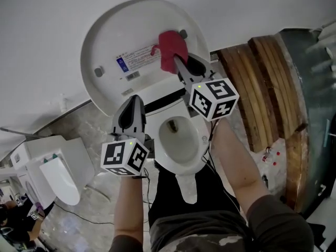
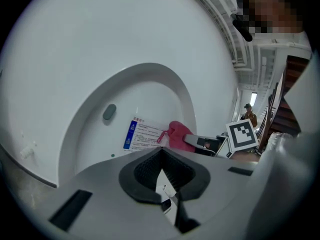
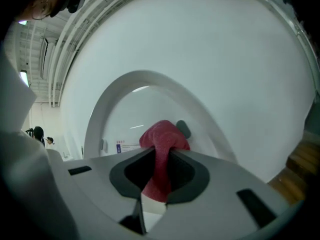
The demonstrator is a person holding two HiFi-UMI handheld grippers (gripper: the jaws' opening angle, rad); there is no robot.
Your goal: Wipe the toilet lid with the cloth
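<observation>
The white toilet lid (image 1: 110, 41) stands raised against the wall, its inner face bearing a printed label (image 1: 137, 60). A red cloth (image 1: 171, 48) is pressed on the lid's right part, just right of the label. My right gripper (image 1: 177, 62) is shut on the red cloth (image 3: 159, 149), which bunches out past the jaw tips. My left gripper (image 1: 134, 103) is shut and holds nothing; it hovers lower left of the cloth, above the seat hinge. In the left gripper view the lid (image 2: 100, 139), the cloth (image 2: 178, 134) and the right gripper (image 2: 192, 140) show ahead.
The open toilet bowl (image 1: 178, 156) lies below the grippers. A second toilet (image 1: 55, 169) stands at the left. Wooden planks (image 1: 268, 88) lean at the right. Grey marbled floor (image 1: 86, 130) surrounds the toilet. A person sits at the lower left corner.
</observation>
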